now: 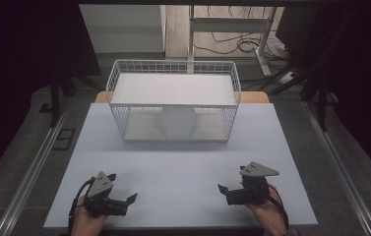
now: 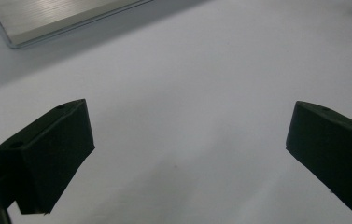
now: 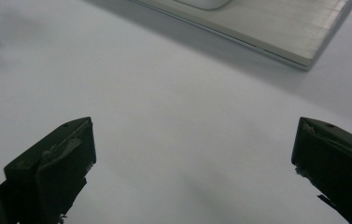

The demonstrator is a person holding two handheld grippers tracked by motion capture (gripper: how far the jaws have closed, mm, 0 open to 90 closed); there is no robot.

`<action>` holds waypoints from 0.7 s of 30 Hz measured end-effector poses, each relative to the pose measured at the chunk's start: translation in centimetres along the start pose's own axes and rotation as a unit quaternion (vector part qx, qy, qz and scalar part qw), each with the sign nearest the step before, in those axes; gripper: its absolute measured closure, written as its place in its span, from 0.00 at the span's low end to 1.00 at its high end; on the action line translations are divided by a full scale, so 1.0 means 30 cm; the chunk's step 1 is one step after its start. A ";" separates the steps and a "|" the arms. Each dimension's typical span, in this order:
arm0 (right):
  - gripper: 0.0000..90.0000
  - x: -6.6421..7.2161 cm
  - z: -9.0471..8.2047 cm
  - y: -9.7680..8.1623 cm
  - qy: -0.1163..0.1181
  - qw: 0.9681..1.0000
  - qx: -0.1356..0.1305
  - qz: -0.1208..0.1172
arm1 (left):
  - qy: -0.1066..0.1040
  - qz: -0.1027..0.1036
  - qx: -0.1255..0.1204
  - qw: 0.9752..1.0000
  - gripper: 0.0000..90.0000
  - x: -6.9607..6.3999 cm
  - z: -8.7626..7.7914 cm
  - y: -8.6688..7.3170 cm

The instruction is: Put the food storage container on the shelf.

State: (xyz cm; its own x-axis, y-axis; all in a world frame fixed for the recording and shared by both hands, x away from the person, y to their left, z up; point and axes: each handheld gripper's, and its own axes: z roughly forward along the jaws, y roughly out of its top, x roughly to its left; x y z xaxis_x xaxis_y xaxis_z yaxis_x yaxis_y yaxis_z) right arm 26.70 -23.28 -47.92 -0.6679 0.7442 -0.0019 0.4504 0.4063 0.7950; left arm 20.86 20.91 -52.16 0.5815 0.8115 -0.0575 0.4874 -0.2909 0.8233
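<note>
Both pairs of black jaws stand wide apart, gripping nothing, over the pale table top (image 1: 183,167). The high view alone shows the left gripper (image 1: 122,191) and right gripper (image 1: 226,190) facing inward, and the whole white wire rack (image 1: 173,101) with a white round bowl (image 1: 177,121) on its lower shelf, well apart from both.

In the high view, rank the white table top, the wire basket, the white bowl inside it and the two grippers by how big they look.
1. White table top.
2. Wire basket.
3. White bowl, on the basket's lower shelf.
4. Left gripper and right gripper: they look alike, so no ranking; both sit nearer the camera than the bowl.
</note>
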 end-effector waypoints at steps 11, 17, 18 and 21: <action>0.00 -0.026 -0.057 -0.037 -0.018 1.000 -0.003 0.015 | 0.015 -0.015 -0.005 1.000 0.00 0.033 -0.048 -0.026; 0.00 -0.044 -0.092 -0.059 -0.028 0.999 -0.005 0.021 | 0.024 -0.032 -0.013 0.999 0.00 0.064 -0.084 -0.051; 0.00 -0.044 -0.092 -0.059 -0.028 0.999 -0.005 0.021 | 0.024 -0.032 -0.013 0.999 0.00 0.064 -0.084 -0.051; 0.00 -0.054 -0.112 -0.074 -0.035 0.999 -0.005 0.024 | 0.030 -0.036 -0.015 0.999 0.00 0.074 -0.102 -0.063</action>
State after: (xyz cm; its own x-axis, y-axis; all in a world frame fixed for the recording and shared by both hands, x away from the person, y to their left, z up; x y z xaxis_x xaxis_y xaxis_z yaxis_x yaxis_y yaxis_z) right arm 24.80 -27.17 -47.64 -0.6020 0.7985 -0.0062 0.4742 0.3637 0.8017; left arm 19.25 24.80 -52.11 0.5052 0.8589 -0.0840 0.5056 -0.2157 0.8354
